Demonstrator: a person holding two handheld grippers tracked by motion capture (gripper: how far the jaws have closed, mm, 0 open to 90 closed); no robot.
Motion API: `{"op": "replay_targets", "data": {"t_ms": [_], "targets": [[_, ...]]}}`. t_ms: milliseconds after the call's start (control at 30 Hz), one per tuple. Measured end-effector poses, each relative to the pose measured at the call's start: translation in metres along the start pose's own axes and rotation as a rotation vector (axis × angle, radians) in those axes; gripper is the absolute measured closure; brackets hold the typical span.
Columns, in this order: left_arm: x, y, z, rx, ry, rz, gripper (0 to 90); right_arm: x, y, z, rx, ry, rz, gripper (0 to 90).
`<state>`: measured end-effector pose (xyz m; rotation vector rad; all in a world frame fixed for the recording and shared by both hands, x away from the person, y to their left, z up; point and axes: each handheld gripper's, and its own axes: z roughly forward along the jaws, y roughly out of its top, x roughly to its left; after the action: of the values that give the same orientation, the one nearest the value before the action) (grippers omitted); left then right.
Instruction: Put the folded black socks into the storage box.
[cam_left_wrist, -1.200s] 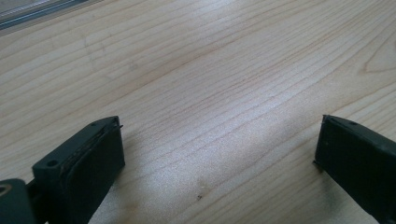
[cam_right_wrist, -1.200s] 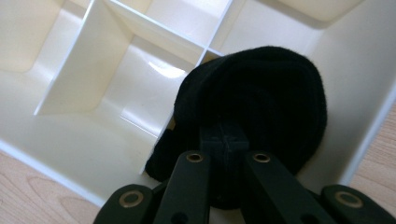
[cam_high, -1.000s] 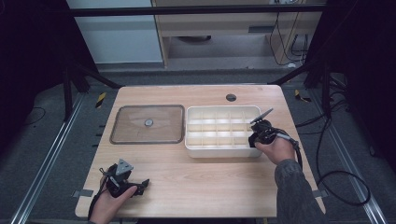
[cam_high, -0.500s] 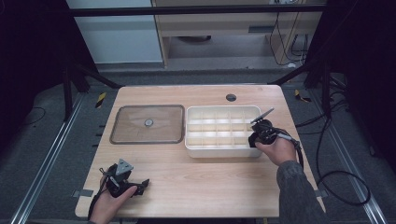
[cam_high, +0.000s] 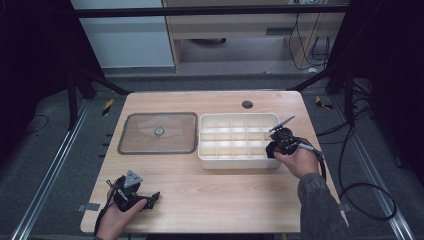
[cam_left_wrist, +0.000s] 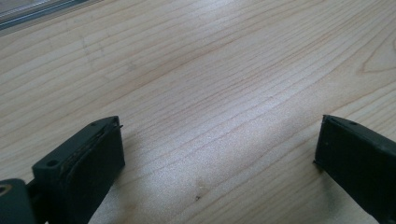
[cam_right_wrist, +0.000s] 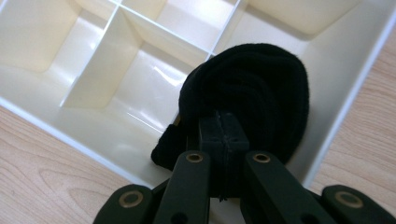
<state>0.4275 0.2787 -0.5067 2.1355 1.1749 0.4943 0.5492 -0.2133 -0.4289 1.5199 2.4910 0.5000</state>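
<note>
We count two grippers, one divided tray, one lid and one black cloth item. At the lower left of the high view, the left gripper (cam_high: 134, 196) rests low on the bare worktop (cam_high: 220, 200), held by a hand; in the left gripper view its jaws stand wide apart with nothing between them, only wood grain.

At the right of the high view, the right gripper (cam_high: 278, 143) sits at the right end of the white tray (cam_high: 237, 162). In the right gripper view its jaws are pressed together on a black rolled cloth (cam_right_wrist: 252, 88), which looks like a sock. The cloth hangs over a compartment in the corner of the tray, next to its outer wall; we cannot tell whether it touches the bottom.

The tray is split into many small compartments, and those we can see apart from that one hold nothing. Just beside the tray, on its left in the high view, lies one clear flat lid (cam_high: 159, 132) with a small round knob at its middle. Farther up the frame, a dark round hole (cam_high: 247, 104) marks the worktop near its far edge. Nothing lies between the two grippers.
</note>
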Motion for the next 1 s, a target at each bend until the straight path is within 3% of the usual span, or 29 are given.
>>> {"op": "replay_targets", "data": {"t_ms": [533,1000], "targets": [[0.0,0.0,0.0,-0.003,0.001,-0.002,0.3,-0.004,0.002,-0.03,-0.095,-0.024,0.014,90.0],[0.0,0.0,0.0,-0.004,0.003,-0.003,0.3,-0.007,-0.004,-0.041,-0.159,-0.029,0.007,90.0]]}}
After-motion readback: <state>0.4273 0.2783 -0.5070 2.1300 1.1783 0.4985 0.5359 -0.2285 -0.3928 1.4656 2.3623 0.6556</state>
